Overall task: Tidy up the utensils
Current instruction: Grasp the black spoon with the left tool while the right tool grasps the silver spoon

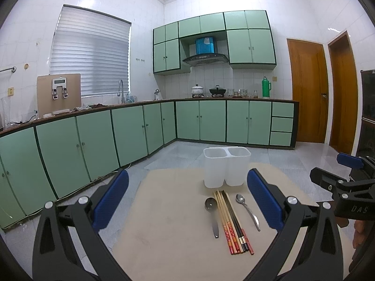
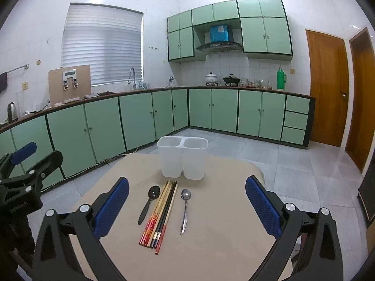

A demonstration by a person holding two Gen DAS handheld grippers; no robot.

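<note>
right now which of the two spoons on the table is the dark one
The dark spoon lying left of the bundle of chopsticks. The other, a shiny silver metal spoon, lies to the bundle's right. Both lie in front of the white two-compartment plastic holder.

A matt beige bench (image 2: pixel 211 245) is seen under a translucent plastic holder (image 2: pixel 182 158), a glossy metal spoon (image 2: pixel 185 208), a shiny black plastic spoon (image 2: pixel 148 203) and smooth wooden chopsticks (image 2: pixel 161 213) with lacquered ends.
</note>
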